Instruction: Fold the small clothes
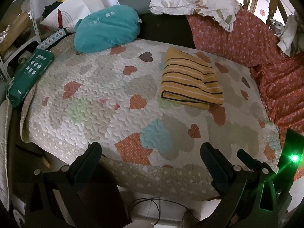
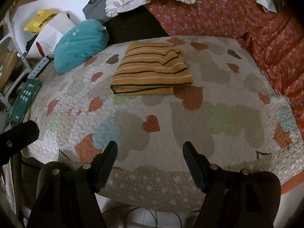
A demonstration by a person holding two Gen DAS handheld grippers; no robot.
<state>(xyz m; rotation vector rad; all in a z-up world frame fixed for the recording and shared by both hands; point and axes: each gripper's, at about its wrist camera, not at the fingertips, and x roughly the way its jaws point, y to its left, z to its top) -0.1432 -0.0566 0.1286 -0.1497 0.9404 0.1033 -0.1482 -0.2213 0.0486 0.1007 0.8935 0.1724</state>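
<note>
— Between the fingers of the right gripper (image 2: pixel 150 149), what do you see?

— Nothing but quilt (image 2: pixel 171 133). Its jaws are spread wide and empty, hovering over the near edge of the bed. The left gripper (image 1: pixel 152 150) is likewise spread, holding nothing.

— And the garment?

— Well ahead of both grippers, slightly left of centre for the right one and slightly right for the left: a mustard striped top (image 2: pixel 152 68), lying flat on the quilt, already folded into a rough rectangle.

— How would it handle?

— Light and limp, I judge; a soft knit that sags if lifted by one corner. The thick doubled edge nearest the grippers looks the best place to pinch, one gripper toward each end.

— Textures?

— The quilt is puckered, bumpy, printed with hearts, likely grippy enough to drag fabric. Beyond the top to the left sits a plump teal cushion (image 2: pixel 79 45); to the right, a rumpled red floral blanket (image 2: pixel 247 19).
</note>
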